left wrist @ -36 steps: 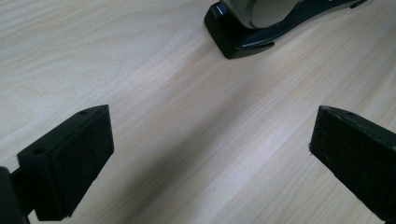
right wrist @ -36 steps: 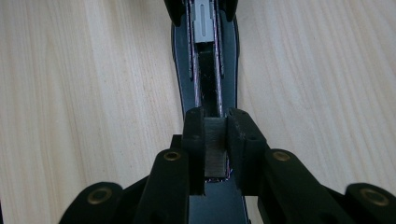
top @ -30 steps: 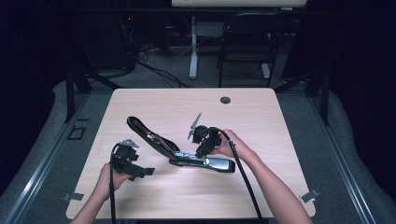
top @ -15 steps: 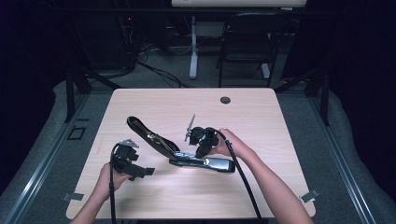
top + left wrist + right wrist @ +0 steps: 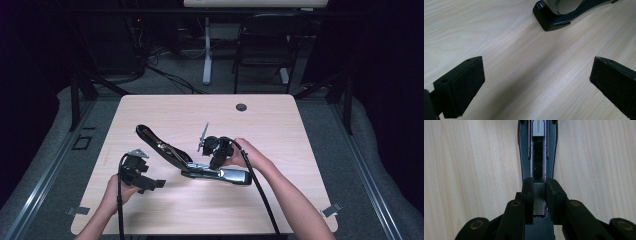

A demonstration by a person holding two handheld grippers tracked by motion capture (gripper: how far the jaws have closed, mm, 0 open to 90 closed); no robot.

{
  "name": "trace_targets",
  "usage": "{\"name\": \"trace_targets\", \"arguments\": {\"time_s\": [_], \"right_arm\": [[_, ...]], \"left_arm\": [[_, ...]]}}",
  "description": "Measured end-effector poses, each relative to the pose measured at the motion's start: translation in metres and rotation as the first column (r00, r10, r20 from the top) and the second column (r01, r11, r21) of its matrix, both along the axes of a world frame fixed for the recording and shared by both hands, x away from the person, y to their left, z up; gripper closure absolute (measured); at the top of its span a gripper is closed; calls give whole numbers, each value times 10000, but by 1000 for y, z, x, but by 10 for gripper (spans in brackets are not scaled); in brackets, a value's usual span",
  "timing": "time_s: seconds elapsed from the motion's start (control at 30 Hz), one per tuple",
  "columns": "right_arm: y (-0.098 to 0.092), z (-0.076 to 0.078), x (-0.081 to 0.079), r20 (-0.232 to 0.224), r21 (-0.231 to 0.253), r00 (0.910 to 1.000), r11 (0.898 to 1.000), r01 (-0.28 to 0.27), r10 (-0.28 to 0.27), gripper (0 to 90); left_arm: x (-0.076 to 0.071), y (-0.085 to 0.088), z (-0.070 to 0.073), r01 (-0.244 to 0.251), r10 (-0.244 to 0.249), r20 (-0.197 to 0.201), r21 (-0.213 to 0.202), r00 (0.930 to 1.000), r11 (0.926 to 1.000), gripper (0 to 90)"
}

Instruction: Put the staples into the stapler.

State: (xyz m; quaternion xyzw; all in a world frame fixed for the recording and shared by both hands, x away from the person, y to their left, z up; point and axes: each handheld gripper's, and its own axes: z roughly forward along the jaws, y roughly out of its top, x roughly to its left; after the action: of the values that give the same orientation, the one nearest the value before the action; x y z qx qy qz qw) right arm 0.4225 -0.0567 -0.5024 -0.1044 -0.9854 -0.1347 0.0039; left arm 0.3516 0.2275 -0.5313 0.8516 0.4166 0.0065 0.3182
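No legible text, label, brand, number or sign in any view. Stapler (image 5: 200, 162) surfaces and both grippers carry no readable marking. Table (image 5: 300, 130) is bare wood grain.

Bare forearms, no sleeves. Each hand carries a black gripper: left gripper (image 5: 156, 184) at 7 o'clock, grey three-cornered plate on top; right gripper (image 5: 216, 161) with brass-coloured pivot screws; black cables trail from both

table: pale wood (image 5: 150, 115) | floor: grey carpet (image 5: 180, 82) | behind: dark chair (image 5: 262, 47), white post (image 5: 206, 50)
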Motion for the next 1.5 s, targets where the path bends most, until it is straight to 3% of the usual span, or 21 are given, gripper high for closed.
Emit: {"name": "trace_targets", "arguments": {"time_s": [0.23,0.37,0.6,0.77,0.87,1.07,1.17,1.3,1.5], "right_arm": [[-1,1,1,-42,9,10000,10000,14,-14,760],[-4,2,1,-25,253,9998,9995,208,-208,739],[-14,7,0,95,676,9971,9949,745,-753,592],[-25,7,-3,86,908,9905,9866,1358,-1372,447],[-33,9,-7,91,1285,9821,9742,1853,-1880,373],[-49,18,-12,247,1884,9706,9546,2308,-2395,159],[-56,21,-16,362,2149,9635,9437,2516,-2652,119],[-60,21,-22,499,2046,9572,9409,2697,-2852,78],[-67,22,-25,512,2258,9493,9295,2916,-3102,67]], "left_arm": [[0,0,0,-6,6,27,-7,10000,10000,0],[0,1,1,-3,3,31,-9,10000,10000,0],[0,1,1,-47,47,54,-13,10000,10000,0],[0,1,1,-94,95,77,-49,9999,9999,0],[0,0,2,-111,111,108,-48,9999,9999,0],[-1,1,3,-147,148,140,-43,9998,9999,0],[-1,2,3,-216,218,144,-82,9997,9997,0],[-1,3,3,-278,280,168,-94,9995,9996,0],[0,5,3,-349,351,167,-90,9992,9993,0]]}}
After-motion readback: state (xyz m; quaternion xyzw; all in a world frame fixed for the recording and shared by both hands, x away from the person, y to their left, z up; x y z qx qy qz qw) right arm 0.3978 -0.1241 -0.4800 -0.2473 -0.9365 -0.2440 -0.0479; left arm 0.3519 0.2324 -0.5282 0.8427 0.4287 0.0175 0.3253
